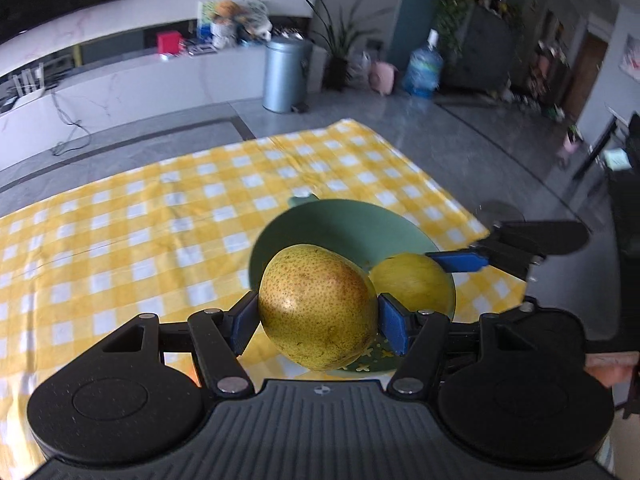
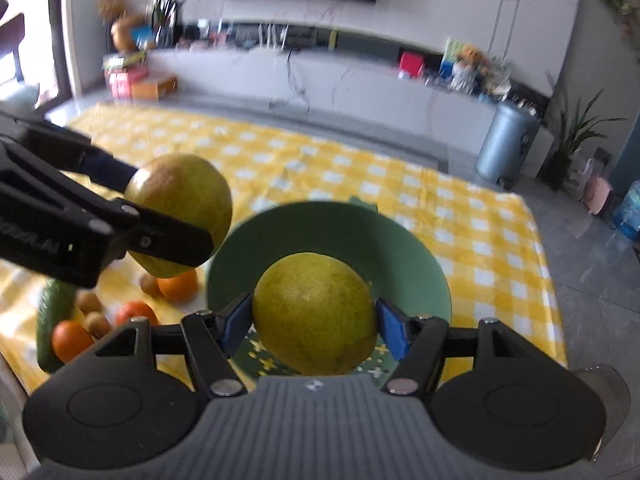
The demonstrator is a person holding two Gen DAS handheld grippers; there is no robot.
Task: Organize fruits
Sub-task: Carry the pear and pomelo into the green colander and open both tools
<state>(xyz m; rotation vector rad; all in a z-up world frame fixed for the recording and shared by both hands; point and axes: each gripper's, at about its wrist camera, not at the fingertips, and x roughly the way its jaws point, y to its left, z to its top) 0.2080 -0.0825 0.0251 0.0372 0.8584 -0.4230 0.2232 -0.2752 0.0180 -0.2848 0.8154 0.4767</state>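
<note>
Left wrist cam first: my left gripper is clamped on a speckled yellow-green pear, blue pads pressed against both sides of it, so the fruit is up in the air and not on the table. Right behind it sits the green bowl on the yellow checked cloth. Off to the right I can see my right gripper poking in with a second yellow fruit at its fingertip, hanging over the bowl's near side. Background is floor, a grey bin and a blue water jug, all a bit smeared.

Right wrist cam: that gripper is closed on the second fruit, a rounder yellow-green one, pads touching left and right. It hangs right above the bowl, whose bottom has a pattern of little crosses. The left gripper comes in from the left edge with the pear held just left of the bowl rim, above the cloth. Below it on the cloth lie three oranges, a few small brown fruits and something long and green at the edge, too blurry to name.
</note>
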